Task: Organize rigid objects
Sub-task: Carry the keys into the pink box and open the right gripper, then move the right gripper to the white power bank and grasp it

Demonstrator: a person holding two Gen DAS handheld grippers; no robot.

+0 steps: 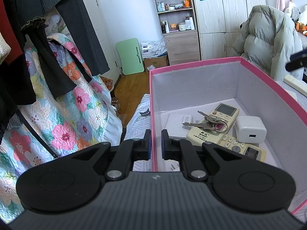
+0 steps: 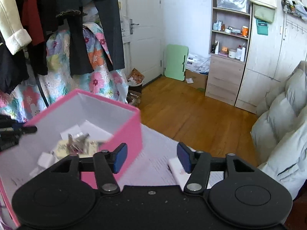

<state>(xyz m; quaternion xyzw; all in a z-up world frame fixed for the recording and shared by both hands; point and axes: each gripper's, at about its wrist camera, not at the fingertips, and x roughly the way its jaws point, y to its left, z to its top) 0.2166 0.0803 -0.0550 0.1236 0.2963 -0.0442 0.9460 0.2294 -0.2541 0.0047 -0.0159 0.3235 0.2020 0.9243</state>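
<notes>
While the left claw (image 1: 155, 143) pinches the near wall of the pink box (image 1: 195, 63) between its closed pads, one pad inside and one outside, the box stands steadied on the bed sheet.

Item, right claw (image 2: 151, 158): jaws spread, nothing between them, outside the box's corner above the striped sheet (image 2: 153, 164). A flat white object (image 2: 179, 172) lies just under its right-hand pad; what it is cannot be told.

Item, box contents, nearest first:
- cream air-conditioner remote (image 1: 213, 132), lying flat on the box floor; rigid plastic, judged light, best taken across its narrow width.
- bunch of keys (image 1: 208, 123) on a ring, resting on top of the remote; hard metal, loose and liable to swing, best taken at the ring or a flat blade.
- white USB charger cube (image 1: 250, 129), touching the remote's side; smooth and probably slippery, best gripped on two flat opposite faces.
- white card or leaflet (image 1: 179, 119) on the floor towards the back.

Item, beyond: wooden floor, green folding board (image 1: 130, 56) against the wall, shelf unit (image 1: 174, 9) with bottles.
</notes>
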